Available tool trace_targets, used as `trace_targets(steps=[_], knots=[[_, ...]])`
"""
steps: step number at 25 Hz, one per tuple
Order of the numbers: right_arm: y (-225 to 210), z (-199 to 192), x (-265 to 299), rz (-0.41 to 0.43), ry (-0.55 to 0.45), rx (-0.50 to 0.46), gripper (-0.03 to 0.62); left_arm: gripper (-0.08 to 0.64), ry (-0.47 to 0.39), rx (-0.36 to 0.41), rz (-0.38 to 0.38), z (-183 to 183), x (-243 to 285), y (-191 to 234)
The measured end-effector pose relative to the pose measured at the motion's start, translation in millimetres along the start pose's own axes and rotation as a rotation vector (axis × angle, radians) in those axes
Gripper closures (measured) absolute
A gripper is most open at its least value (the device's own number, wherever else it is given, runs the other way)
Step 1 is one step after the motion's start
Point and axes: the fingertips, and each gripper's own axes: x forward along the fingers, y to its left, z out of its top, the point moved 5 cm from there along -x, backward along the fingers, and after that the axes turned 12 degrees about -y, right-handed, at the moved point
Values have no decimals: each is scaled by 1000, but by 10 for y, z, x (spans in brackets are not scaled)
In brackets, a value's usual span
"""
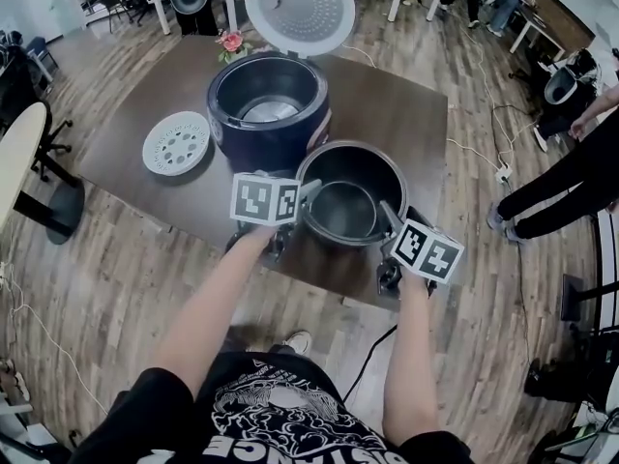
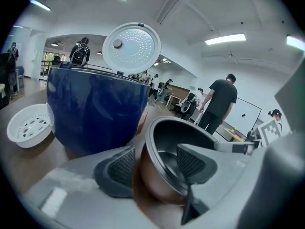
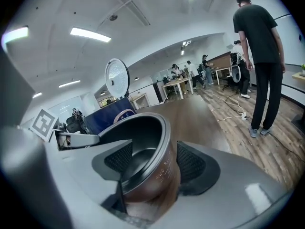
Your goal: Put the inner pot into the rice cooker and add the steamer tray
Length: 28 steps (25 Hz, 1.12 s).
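Left tongs [image 2: 155,165], right tongs [image 3: 155,161] apart astride inner pot [image 1: 344,211] rim | near table [image 1: 193,201] edge

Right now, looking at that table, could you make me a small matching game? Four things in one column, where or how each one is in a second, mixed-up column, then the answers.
Things
1. inner pot
2. steamer tray
3. lid of the rice cooker
4. pink flower

Place or state
A. swung up, open
B. behind the rice cooker, at the far edge of the table
C. on the table, left of the rice cooker in the head view
D. on the table in front of the rice cooker, empty

Pairs: 1-D, 2-C, 3-A, 4-B
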Motion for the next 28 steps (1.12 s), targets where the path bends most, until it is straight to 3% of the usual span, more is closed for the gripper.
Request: trace_targets(steps=[9,28], knots=[[6,-82,102,-48,32,-13,414,414,12,-15,10,-50,49,3],[6,-84,53,-89,11,-40,443,450,-71,-174,30,-100,-25,-8]])
